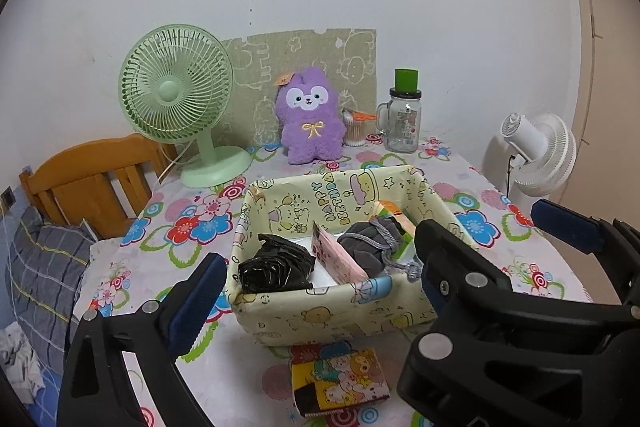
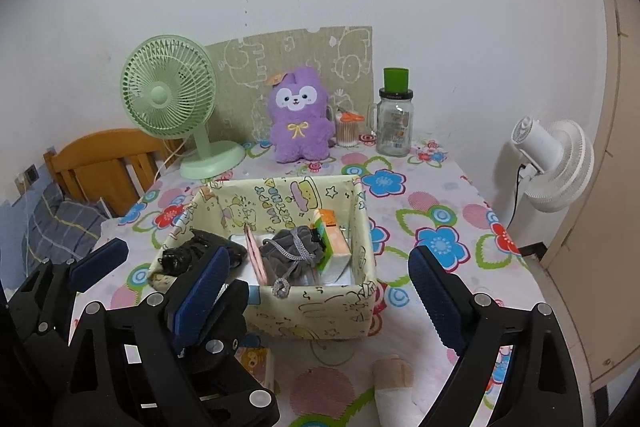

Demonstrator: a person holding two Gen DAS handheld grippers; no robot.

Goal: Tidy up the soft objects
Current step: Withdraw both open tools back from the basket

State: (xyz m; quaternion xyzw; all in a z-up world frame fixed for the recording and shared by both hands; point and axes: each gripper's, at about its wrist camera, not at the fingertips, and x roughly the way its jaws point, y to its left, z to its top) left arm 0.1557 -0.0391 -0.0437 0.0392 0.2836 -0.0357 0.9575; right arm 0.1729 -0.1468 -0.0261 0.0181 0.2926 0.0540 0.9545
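A box wrapped in cartoon paper point(image 1: 332, 311) point(image 2: 320, 311) stands mid-table. Inside lie a crumpled black bag point(image 1: 276, 267) point(image 2: 180, 257), a pink packet point(image 1: 340, 259) point(image 2: 254, 253), a grey drawstring pouch point(image 1: 370, 241) point(image 2: 290, 249) and an orange-green packet point(image 2: 334, 241). A purple plush toy point(image 1: 310, 119) point(image 2: 298, 117) sits against the back wall. A colourful cartoon pack point(image 1: 340, 383) lies in front of the box. My left gripper point(image 1: 318, 267) is open just short of the box, empty. My right gripper point(image 2: 320, 267) is open beside it, also empty; the inner fingers of the two grippers overlap.
A green desk fan point(image 1: 176, 95) stands back left, a glass jar with a green lid point(image 1: 402, 123) and a tub of cotton swabs point(image 1: 354, 131) back right. A white fan point(image 2: 556, 159) is off the table's right edge. A wooden headboard point(image 1: 88, 179) and bedding lie left.
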